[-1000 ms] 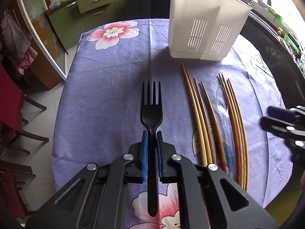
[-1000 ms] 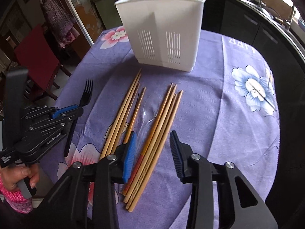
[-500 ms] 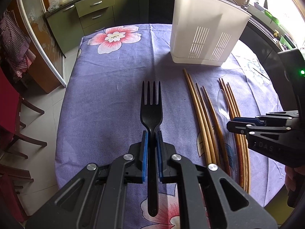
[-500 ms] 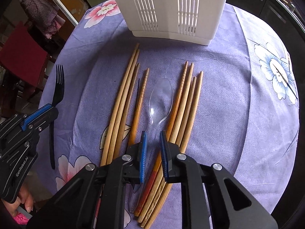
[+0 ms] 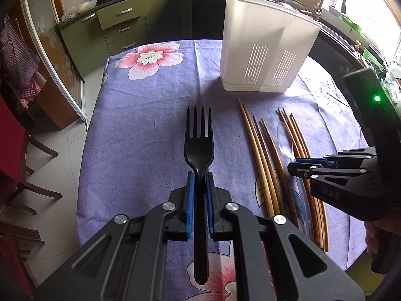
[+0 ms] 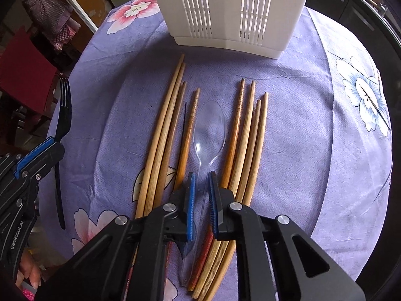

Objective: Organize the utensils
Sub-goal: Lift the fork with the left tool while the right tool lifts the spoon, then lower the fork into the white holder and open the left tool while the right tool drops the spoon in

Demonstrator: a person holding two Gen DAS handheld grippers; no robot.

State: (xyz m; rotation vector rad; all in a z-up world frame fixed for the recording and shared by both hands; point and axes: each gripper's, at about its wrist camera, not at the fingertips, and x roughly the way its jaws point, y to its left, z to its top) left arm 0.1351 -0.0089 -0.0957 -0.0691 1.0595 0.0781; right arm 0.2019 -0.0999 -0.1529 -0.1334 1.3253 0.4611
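A round surface (image 5: pixel 140 115) under a purple cloth with printed flowers carries a tall white plastic utensil holder with slotted sides (image 5: pixel 265 50) at its far side. In front of that holder lie eight long wooden chopsticks (image 6: pixel 163 135) in two bunches, a clear plastic spoon (image 6: pixel 209 128) between them. The right hand-held gripper (image 6: pixel 201 200) has just been closing and pinches the spoon's handle. Left of the chopsticks, the left hand-held gripper (image 5: pixel 199 195) pinches a black plastic fork (image 5: pixel 199 140), tines toward the holder.

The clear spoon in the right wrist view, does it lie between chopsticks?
Yes, the clear spoon lies with chopsticks on both sides.
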